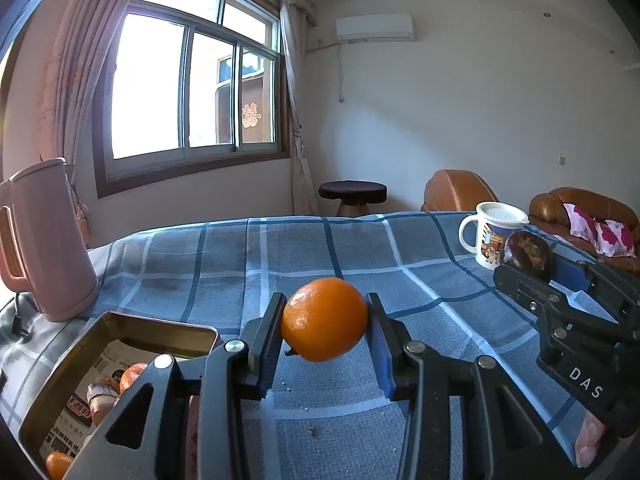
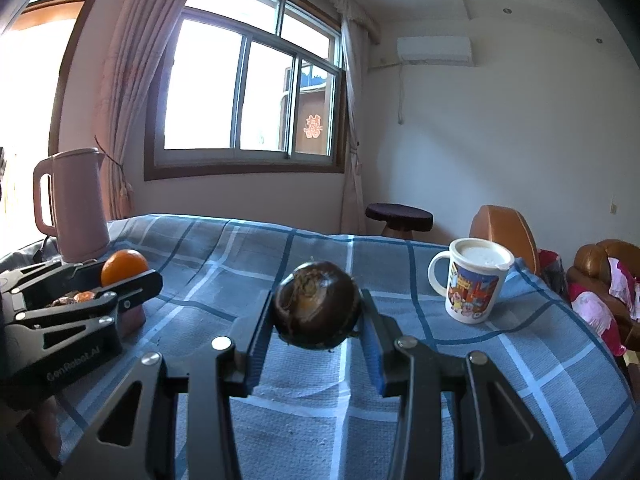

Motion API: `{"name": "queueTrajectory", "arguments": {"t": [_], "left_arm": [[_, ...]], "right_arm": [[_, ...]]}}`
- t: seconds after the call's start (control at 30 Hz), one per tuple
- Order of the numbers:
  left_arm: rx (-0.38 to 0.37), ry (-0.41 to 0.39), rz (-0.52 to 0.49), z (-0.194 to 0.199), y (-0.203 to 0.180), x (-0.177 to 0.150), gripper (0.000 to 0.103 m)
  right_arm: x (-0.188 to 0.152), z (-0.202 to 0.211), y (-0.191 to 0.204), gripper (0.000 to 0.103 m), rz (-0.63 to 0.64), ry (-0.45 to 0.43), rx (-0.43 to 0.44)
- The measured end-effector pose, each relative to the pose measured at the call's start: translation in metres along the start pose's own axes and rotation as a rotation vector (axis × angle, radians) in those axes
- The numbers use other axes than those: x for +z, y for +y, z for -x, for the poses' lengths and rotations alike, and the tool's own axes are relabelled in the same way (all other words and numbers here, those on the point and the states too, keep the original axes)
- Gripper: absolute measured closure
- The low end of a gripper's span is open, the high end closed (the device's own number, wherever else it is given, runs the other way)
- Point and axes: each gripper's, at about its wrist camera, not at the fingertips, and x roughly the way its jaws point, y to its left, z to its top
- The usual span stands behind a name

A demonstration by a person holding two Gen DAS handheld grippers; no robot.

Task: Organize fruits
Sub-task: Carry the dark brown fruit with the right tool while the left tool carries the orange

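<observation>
Left gripper (image 1: 324, 320) clamps an orange (image 1: 324, 319) off the cloth; right gripper (image 2: 318, 306) clamps a dark round fruit (image 2: 316, 305), also lifted. Metal tin (image 1: 120, 320) with fruit inside sits just left-below the left jaws, so left hand is nearer; likely drops first.

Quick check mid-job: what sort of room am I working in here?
Most likely a home living room: leather sofa with a floral cushion, curtained window, wall air conditioner, and a table under a checked cloth.
</observation>
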Motion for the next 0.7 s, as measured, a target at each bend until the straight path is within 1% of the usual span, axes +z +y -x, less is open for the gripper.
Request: {"name": "queueTrajectory", "arguments": {"t": [0.3,0.7], "left_arm": [[0.003,-0.002,0.004,0.006,0.002,-0.002,0.062],[0.005,-0.005,0.007,0.014,0.010,-0.005,0.062]], "right_arm": [[0.000,0.002,0.005,0.059,0.022,-0.001,-0.008],[-0.001,0.006,0.021,0.059,0.044,0.000,0.017]]}}
